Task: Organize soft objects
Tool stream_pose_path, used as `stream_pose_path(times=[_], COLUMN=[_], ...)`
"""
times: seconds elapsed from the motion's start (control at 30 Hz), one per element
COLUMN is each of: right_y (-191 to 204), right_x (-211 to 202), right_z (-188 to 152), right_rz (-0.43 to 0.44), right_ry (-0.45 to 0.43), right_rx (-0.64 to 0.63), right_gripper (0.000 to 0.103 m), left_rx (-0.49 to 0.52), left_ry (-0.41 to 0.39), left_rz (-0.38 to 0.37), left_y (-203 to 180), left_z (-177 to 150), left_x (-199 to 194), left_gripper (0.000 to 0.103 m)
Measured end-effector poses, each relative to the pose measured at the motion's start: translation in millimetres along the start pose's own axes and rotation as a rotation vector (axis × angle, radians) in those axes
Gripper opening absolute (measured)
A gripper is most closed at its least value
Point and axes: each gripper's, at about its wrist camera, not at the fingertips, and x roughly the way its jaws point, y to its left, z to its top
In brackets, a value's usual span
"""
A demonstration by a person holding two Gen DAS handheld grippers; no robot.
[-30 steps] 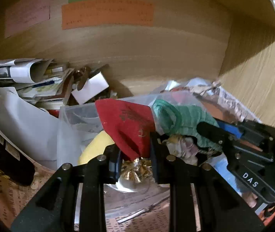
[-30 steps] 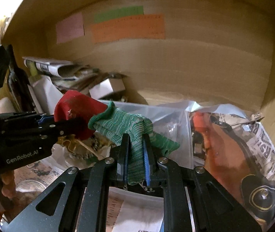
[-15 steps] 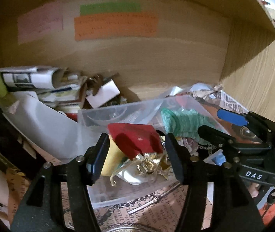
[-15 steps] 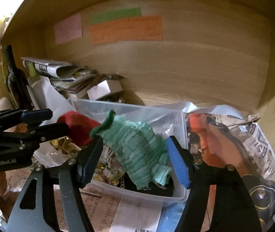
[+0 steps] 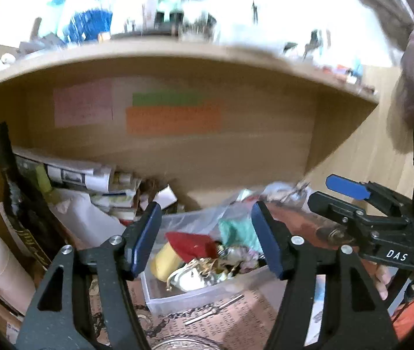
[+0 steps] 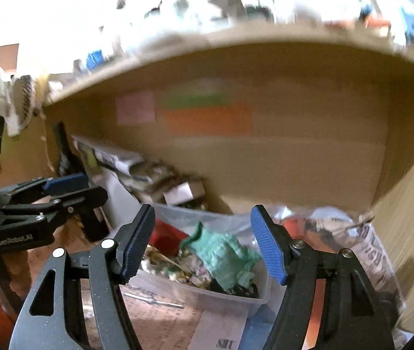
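A clear plastic bin [image 5: 177, 294] [image 6: 236, 299] sits in a wooden shelf nook. In it lie a red cloth [image 5: 192, 243] [image 6: 163, 237], a green knitted cloth [image 5: 236, 230] [image 6: 221, 258], a yellow piece [image 5: 164, 262] and gold foil bits [image 5: 198, 271]. My left gripper [image 5: 205, 242] is open and empty, held back above the bin's near side. My right gripper [image 6: 204, 246] is open and empty, held back above the bin. Each gripper shows in the other's view: the right [image 5: 352, 201] and the left [image 6: 61, 192].
Rolled newspapers and papers [image 5: 75, 175] pile at the back left beside a dark bottle [image 5: 17, 201]. A crinkled newspaper bag [image 6: 375, 259] lies right of the bin. Coloured notes [image 5: 172, 119] stick on the back wall. A cluttered shelf top [image 5: 148, 43] hangs overhead. A chain [image 5: 177, 318] lies in front.
Both grippers opened and let go: the red cloth and the green cloth now lie in the bin. Both grippers pulled back and up away from the bin.
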Motion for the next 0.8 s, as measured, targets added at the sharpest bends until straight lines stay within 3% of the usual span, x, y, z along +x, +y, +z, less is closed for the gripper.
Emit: stream_pose_path(times=[0.1,0.3,0.37,0.6,0.8], right_y=[6.1,16.3,18.5,22.6,23.6], right_x=[-19.1,-43.2,-46.7,-54.7,-60.2], right_z=[6.8,10.9,10.7,7.0,3.3], right_rz=[0.010,0.021,0.022,0.020,0.003], right_ry=[-0.050,-0.115,-0.124,-0.122,-0.132], right_rx=[-0.011,-0.024,-0.022,-0.014,-0.012], right_gripper=[0.068,0.073,0.079,0.085,0.096], left_rx=[0.005,0.012,0.014,0.008,0.003], left_ry=[-0.051,-0.129,-0.148,-0.166,-0.172], left_rz=[0.002,0.005,0.009,0.012,0.030], left_y=[-2.5,-8.1,-9.5,-14.8,-15.9], left_z=[3.4,4.7,3.9,-1.9,-5.8], left_x=[-17.8,-46.8,-53.4,-67.3,-70.0], left_gripper=[0.066,0.078,0.086,0.094,0.099])
